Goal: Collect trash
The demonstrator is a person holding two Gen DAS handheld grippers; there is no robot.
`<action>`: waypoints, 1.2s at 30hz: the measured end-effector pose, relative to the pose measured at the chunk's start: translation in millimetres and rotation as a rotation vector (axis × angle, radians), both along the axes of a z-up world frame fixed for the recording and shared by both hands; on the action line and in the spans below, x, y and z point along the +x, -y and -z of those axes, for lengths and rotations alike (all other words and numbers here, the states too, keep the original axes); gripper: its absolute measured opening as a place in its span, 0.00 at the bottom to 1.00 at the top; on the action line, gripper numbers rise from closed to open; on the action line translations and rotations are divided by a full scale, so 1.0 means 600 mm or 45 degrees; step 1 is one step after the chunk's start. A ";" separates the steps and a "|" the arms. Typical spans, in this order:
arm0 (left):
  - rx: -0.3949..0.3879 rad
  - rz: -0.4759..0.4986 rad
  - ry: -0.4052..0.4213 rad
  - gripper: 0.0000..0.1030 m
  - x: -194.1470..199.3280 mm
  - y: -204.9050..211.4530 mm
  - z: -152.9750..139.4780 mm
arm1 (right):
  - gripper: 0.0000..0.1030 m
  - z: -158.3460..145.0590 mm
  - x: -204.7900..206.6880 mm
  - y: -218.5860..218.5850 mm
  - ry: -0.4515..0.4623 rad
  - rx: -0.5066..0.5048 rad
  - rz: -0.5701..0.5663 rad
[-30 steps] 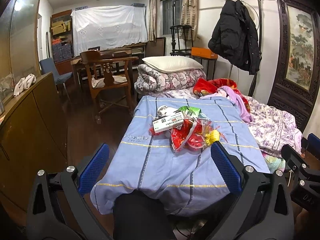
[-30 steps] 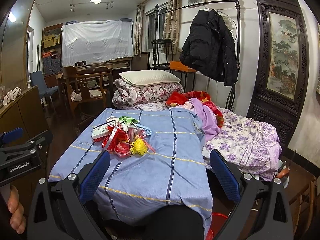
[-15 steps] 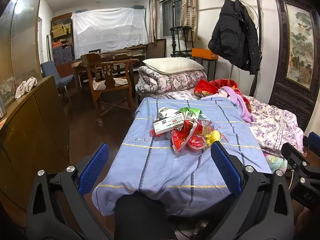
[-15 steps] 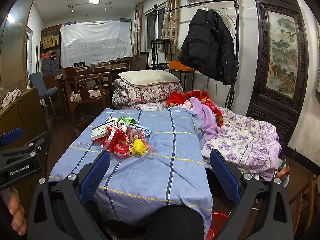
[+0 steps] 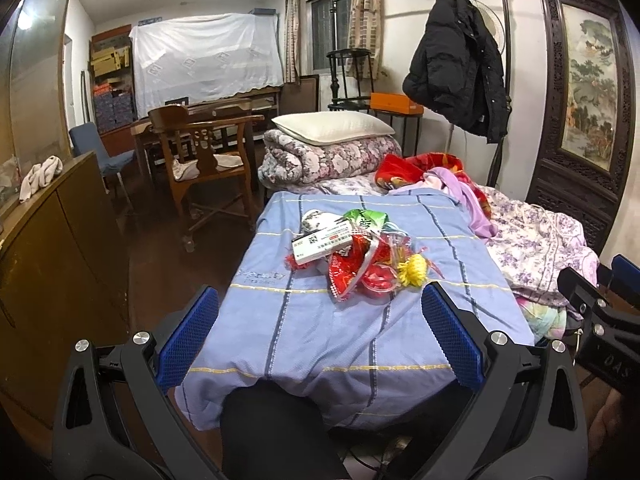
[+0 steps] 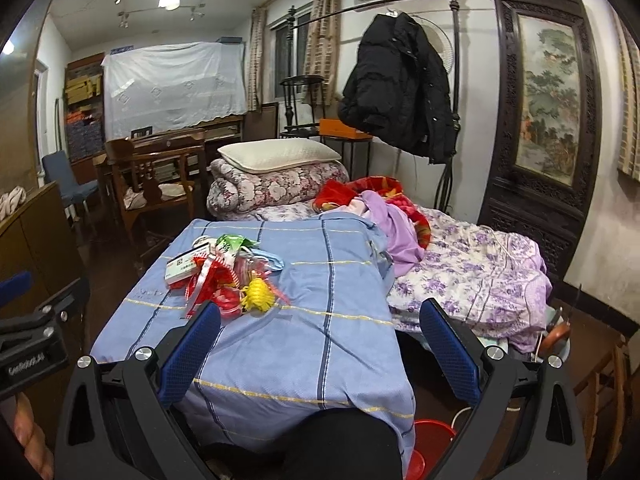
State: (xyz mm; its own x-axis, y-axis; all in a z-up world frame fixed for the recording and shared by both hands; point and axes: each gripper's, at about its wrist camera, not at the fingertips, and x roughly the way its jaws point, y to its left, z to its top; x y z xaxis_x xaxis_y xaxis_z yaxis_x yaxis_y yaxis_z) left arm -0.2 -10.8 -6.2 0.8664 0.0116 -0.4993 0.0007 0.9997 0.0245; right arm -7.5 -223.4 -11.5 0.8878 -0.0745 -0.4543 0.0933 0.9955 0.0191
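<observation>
Cluttered bedroom with a blue checked blanket [image 5: 352, 332] spread over the near end of the bed fills both views. Left gripper [image 5: 320, 336] hangs over the blanket's near edge with its blue-padded fingers [image 5: 188, 336] wide apart and nothing between them; right gripper [image 6: 320, 340] is likewise spread wide and empty, its left finger [image 6: 190, 354] overlapping the near edge of the trash in its view. Just beyond the fingers lies the heap of trash [image 5: 356, 256] on the blanket's left-centre: a white rectangular carton [image 5: 322, 245] on top, a green foil wrapper [image 5: 366, 218] behind it, crumpled red plastic wrappers [image 5: 348, 270] and a yellow tassel-like ball [image 5: 414, 272] at the near side. Compared with a second ago the heap sits slightly closer and lower in both views, so both grippers have eased a little toward it, with their spread unchanged. Further out, a folded floral quilt [image 5: 328, 158] carries a cream pillow [image 5: 332, 128], a black padded jacket [image 5: 460, 68] hangs on the bed frame, and a wooden armchair [image 5: 204, 168] stands left of the bed. A red plastic bucket [image 6: 432, 436] shows under the blanket's near right corner.
</observation>
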 end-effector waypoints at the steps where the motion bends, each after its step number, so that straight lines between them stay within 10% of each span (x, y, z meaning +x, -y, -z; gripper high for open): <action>1: 0.004 0.002 0.001 0.94 0.000 0.001 0.000 | 0.95 0.001 0.001 0.003 -0.003 0.009 0.003; 20: 0.015 -0.031 -0.083 0.94 0.040 -0.011 0.039 | 0.95 0.024 0.021 -0.009 -0.050 0.053 -0.031; 36: -0.043 -0.019 -0.349 0.94 0.189 -0.074 0.194 | 0.95 0.147 0.252 0.011 -0.271 0.274 -0.078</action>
State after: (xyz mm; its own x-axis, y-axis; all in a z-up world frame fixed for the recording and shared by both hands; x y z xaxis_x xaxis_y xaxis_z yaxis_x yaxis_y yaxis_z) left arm 113.1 33.6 -122.5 0.6989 0.0025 -0.7152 -0.0116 0.9999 -0.0079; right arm 143.6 -229.8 -99.9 0.7706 0.0947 -0.6302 0.0575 0.9745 0.2168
